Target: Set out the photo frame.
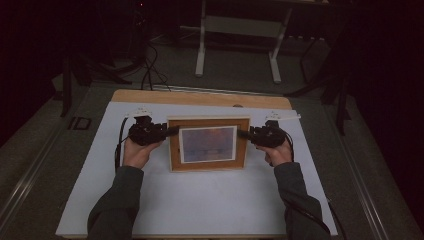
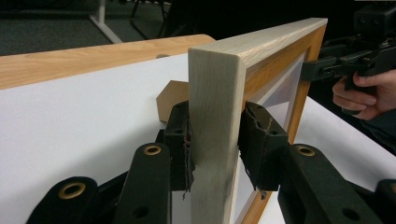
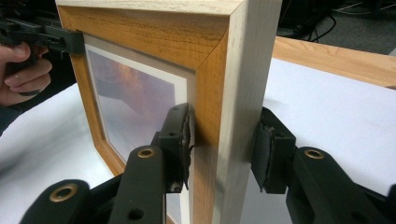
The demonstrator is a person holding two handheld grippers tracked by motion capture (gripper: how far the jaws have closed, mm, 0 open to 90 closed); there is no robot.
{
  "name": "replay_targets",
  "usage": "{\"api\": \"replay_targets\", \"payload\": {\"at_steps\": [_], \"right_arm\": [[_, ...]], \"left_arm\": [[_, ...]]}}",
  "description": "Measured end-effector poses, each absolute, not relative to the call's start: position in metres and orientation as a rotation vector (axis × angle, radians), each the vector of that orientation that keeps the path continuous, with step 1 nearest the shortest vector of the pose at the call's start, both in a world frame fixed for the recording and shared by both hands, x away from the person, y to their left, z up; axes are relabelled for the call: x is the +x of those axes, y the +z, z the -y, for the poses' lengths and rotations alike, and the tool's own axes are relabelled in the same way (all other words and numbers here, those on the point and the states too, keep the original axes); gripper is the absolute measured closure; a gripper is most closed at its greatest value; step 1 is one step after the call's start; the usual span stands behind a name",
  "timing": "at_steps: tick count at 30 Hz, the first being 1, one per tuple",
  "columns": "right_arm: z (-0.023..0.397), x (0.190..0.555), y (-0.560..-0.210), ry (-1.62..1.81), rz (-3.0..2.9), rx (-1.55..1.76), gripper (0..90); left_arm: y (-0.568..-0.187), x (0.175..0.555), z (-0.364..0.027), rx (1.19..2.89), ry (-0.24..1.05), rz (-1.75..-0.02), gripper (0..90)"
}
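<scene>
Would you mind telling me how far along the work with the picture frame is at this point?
Done: the picture frame stands upright on the white sheet, with its back support visible behind.
In hand: the left gripper clamps the frame's left side and the right gripper straddles its right side, front pad touching, back pad possibly just off the wood.
Left: probably letting go, or lifting and moving it; the frames do not settle which.

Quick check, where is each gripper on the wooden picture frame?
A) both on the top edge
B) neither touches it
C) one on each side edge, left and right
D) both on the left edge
C: in the high view the left gripper clamps the left side and the right gripper the right side of the light wooden picture frame; each gripper view shows pads pressed on both faces of a side rail.
</scene>
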State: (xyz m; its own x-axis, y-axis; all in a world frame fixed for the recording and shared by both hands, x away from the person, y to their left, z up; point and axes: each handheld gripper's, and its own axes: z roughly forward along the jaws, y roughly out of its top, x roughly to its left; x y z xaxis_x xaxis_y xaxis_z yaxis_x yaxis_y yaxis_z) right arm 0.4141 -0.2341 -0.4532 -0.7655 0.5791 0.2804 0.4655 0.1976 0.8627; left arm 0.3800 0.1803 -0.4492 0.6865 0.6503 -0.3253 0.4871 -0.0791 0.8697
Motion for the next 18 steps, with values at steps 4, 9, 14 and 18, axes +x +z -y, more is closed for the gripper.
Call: {"api": "replay_targets", "payload": {"at_steps": [4,9,14,18], "right_arm": [[0.2342,0.4131,-0.4529,1.621,-2.352,1.026,61.6],[0.2342,0.4114,-0.4525,1.612,-2.357,1.024,62.1],[0.2344,0.4110,-0.4525,1.611,-2.358,1.023,62.3],[0.2343,0.4103,-0.4524,1.611,-2.359,1.022,62.7]], "left_arm": [[-0.4494,0.3807,-0.1809,1.724,0.168,-0.920,65.9],[-0.4497,0.3809,-0.1812,1.720,0.170,-0.917,65.7],[-0.4498,0.3811,-0.1813,1.718,0.171,-0.917,65.6],[-0.4502,0.3816,-0.1817,1.715,0.167,-0.919,65.4]]}}
